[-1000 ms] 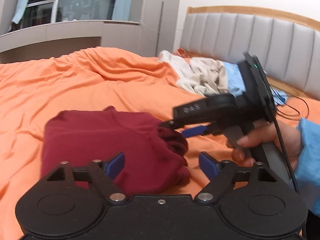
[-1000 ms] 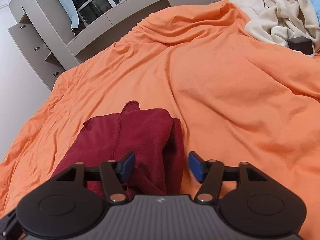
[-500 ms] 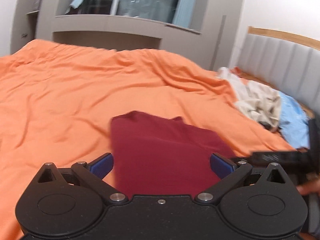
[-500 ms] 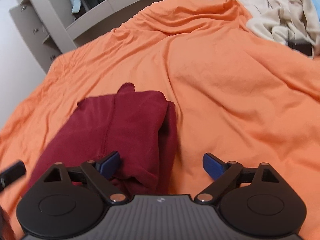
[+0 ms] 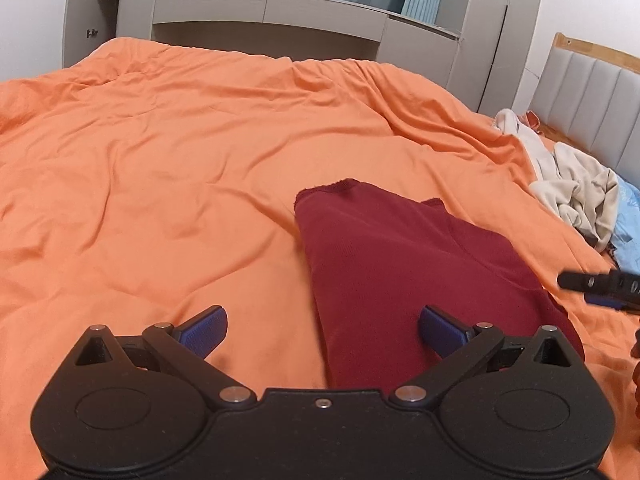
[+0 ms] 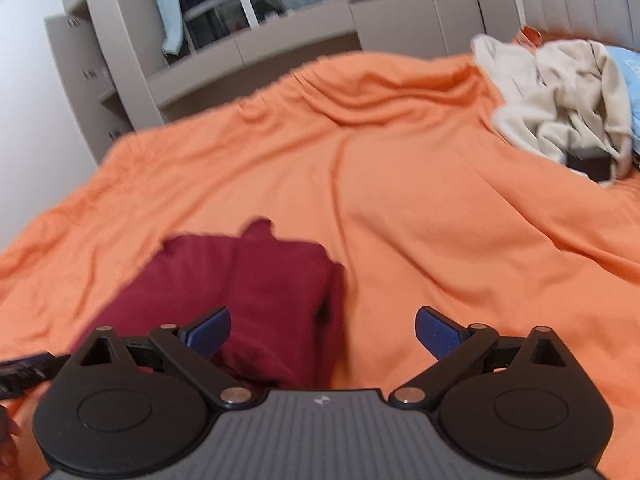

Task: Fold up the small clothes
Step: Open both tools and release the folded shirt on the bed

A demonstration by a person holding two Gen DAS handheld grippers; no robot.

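- Folded maroon garment (image 5: 404, 264) is lying on the orange duvet (image 5: 168, 168), broad bare bedding stretching leftward and beyond it.
- Left gripper (image 5: 322, 330) is standing fully spread, gripping nothing.
- Right gripper (image 6: 322, 328), jaws just widening, is hovering empty over the garment's right edge.
- Beige clothes pile (image 6: 560, 100) is crowding the far right border.

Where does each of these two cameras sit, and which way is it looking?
Left wrist view: sits on the left tool, looking down along its open fingers across the orange bedspread at the dark red garment; the other tool's tip shows at right.
Right wrist view: sits on the right tool, open too, facing the same garment and the pile of pale clothes.
Shared: garment, bedspread, clothes pile.
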